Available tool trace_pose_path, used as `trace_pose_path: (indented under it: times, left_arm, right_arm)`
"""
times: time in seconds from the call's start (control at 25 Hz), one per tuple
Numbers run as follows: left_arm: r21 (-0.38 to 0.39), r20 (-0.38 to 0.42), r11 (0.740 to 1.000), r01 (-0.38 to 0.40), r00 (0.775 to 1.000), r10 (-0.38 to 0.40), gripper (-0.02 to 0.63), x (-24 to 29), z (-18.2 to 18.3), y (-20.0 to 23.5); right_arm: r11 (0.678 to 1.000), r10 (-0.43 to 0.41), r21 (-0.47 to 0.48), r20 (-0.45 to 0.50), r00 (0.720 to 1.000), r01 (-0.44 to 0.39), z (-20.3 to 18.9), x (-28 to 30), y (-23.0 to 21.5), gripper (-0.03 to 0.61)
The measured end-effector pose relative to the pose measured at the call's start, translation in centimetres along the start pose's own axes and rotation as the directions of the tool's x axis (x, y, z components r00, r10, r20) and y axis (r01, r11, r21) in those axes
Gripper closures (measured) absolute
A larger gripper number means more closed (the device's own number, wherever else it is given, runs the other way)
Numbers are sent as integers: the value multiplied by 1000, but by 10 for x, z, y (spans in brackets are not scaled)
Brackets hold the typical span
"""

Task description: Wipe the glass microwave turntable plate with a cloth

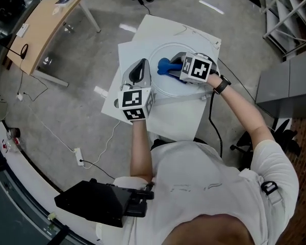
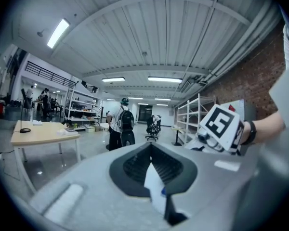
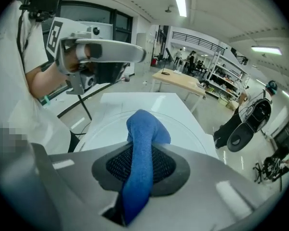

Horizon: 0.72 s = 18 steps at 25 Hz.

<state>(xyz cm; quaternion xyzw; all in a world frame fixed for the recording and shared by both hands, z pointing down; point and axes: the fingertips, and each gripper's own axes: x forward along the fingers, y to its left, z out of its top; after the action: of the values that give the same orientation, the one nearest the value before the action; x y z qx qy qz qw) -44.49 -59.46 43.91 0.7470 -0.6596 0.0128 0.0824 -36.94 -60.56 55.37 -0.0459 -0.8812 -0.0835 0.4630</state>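
While the right gripper [image 1: 176, 66] pinched only a narrow fold of the blue cloth [image 1: 166, 65] over the glass turntable plate [image 1: 162, 84] on the white table [image 1: 183, 121], a hard stroke might have tugged it free. Only the left gripper view showed the left gripper [image 2: 151, 153] closed on a pale sliver, seemingly the plate's rim.

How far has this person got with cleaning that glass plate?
Probably midway. Done: the right gripper has its fingers shut on the blue cloth, which rests on the glass turntable plate. In hand: the left gripper seems to pinch the plate's rim, likely to steady it. Left: wiping the remaining surface; how much is clean cannot be told.
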Motion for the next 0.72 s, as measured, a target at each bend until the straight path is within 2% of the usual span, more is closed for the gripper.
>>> trace_pose_path:
  times: [0.16, 0.4, 0.56, 0.72]
  left_arm:
    - [25, 8, 1000, 0, 1000, 0, 612, -8, 6, 2]
    - [16, -18, 1000, -10, 1000, 10, 612, -15, -2, 12]
    - [17, -21, 1000, -20, 1000, 21, 612, -13, -3, 11]
    - [20, -46, 1000, 11, 999, -10, 612, -13, -5, 19]
  right_arm:
    - [997, -63, 57, 21, 998, 61, -5, -4, -22, 503]
    - [984, -138, 104, -56, 989, 143, -43, -26, -34, 503]
    - [989, -117, 82, -89, 989, 125, -59, -42, -14, 505]
    - [996, -61, 62, -77, 995, 66, -35, -29, 19, 505]
